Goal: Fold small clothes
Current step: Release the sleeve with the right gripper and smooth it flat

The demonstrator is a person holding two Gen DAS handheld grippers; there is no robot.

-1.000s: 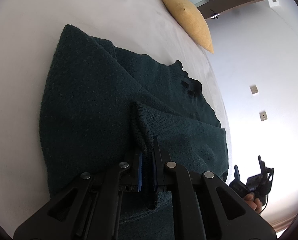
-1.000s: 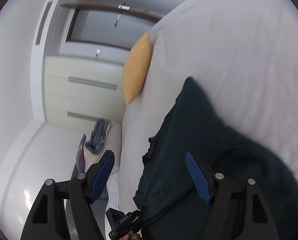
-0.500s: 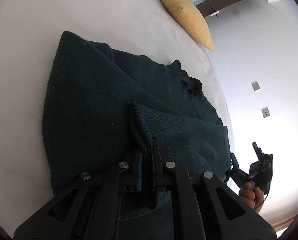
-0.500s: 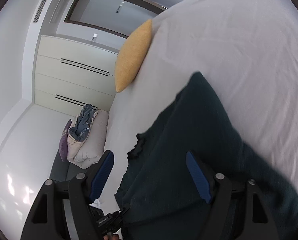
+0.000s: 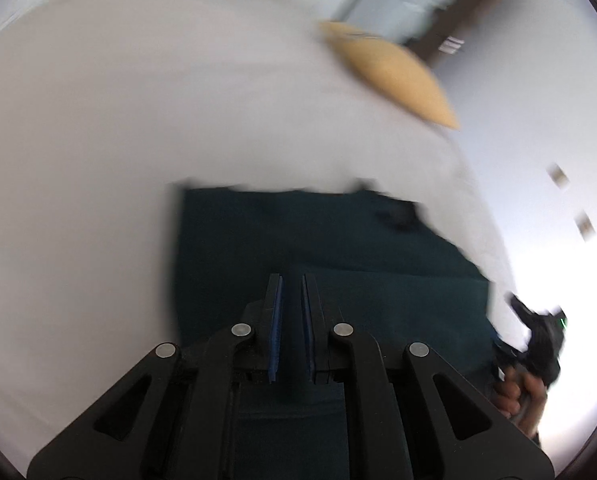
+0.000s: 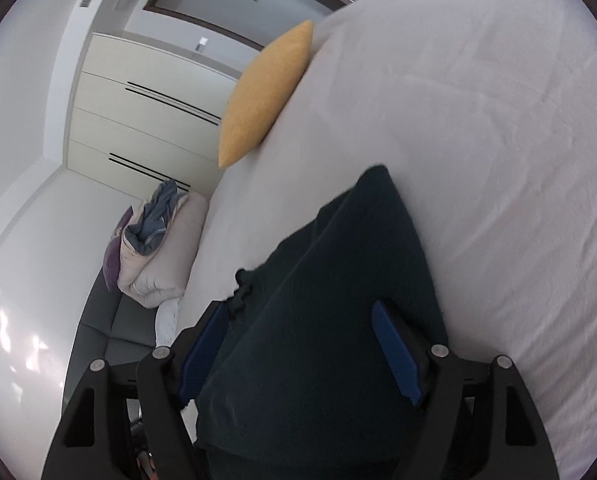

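A second ago a fold of the dark green sweater point(image 5: 338, 240) stood pinched between the pads of the left claw point(image 5: 292, 292); now the narrow gap shows no raised fold, though blur hides detail. In the left wrist view the sweater has dropped to the lower middle, its top edge level, and the yellow cushion point(image 5: 394, 76) sits lower. The right claw point(image 6: 298, 344) now straddles the sweater's lower part.

We've got one dark green knitted sweater point(image 5: 338, 240) lying on the white bed sheet point(image 5: 138, 120), near the bed's edge. It's partly folded: we see a straight far edge, a squared corner and a layer doubled over the top. From the right wrist view the knit point(image 6: 338, 280) runs as a long, thick band, with a frilled, darker bit at its edge.
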